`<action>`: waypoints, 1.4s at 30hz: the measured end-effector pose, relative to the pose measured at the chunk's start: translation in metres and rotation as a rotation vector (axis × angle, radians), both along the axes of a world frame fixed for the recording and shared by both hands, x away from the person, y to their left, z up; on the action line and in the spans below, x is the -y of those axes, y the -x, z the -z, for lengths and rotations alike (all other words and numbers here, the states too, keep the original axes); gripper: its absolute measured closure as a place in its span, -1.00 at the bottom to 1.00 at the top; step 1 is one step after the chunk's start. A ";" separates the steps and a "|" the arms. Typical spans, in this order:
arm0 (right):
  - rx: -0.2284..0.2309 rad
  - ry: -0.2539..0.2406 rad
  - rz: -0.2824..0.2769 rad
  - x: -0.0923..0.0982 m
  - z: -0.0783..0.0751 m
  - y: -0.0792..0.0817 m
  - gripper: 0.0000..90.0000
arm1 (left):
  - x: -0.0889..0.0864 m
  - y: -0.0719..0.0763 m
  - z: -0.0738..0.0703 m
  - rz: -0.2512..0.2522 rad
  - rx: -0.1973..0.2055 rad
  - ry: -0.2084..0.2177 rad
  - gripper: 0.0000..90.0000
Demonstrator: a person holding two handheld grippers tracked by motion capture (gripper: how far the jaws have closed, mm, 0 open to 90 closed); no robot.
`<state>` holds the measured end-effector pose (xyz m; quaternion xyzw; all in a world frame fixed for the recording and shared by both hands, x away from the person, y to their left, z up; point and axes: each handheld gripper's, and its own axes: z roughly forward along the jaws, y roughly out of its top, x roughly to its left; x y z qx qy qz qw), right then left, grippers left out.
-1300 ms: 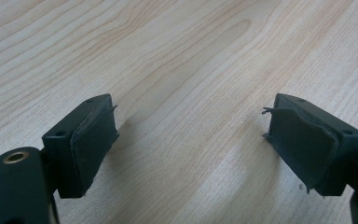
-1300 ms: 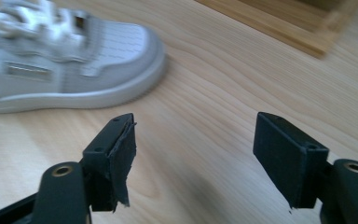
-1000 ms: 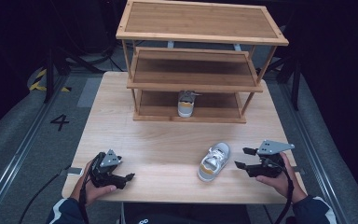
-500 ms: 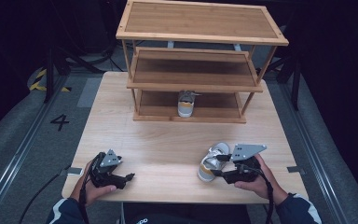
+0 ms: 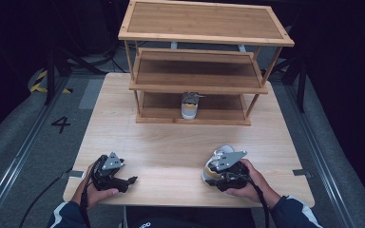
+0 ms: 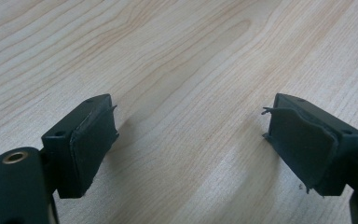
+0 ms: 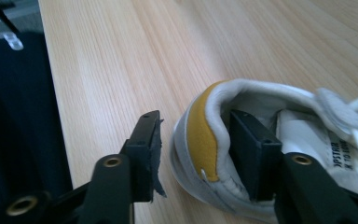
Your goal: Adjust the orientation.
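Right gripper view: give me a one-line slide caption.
Right gripper straddles the heel wall of the white sneaker on the table, one jaw inside, the other just outside, jaws just closing.

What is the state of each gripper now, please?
Left gripper: open, nothing between the jaws.
Right gripper: jaws have just been closing around the heel of the white sneaker; outer pad not yet touching.

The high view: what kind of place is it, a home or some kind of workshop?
Probably a recording lab, not a home. A lone wooden table stands on grey floor between metal rails, with a painted number 4 beside it and dark surroundings. A bamboo shoe rack looks set up as a test prop.
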<state>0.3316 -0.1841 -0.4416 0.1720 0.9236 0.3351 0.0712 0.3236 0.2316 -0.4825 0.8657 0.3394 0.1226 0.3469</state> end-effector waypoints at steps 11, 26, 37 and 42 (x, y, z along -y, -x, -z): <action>-0.098 0.133 -0.131 0.020 -0.009 0.003 0.30 | 0.000 0.000 0.000 0.000 0.001 0.001 -0.66; -0.150 0.162 -0.126 0.013 -0.004 0.003 0.27 | 0.000 -0.001 0.000 0.005 0.003 -0.003 -0.66; -0.165 0.158 -0.143 0.017 -0.004 0.002 0.53 | 0.000 -0.001 0.000 0.007 0.003 -0.003 -0.66; -0.164 0.150 -0.153 0.021 -0.006 0.000 0.53 | 0.000 -0.001 0.000 0.005 0.004 -0.003 -0.66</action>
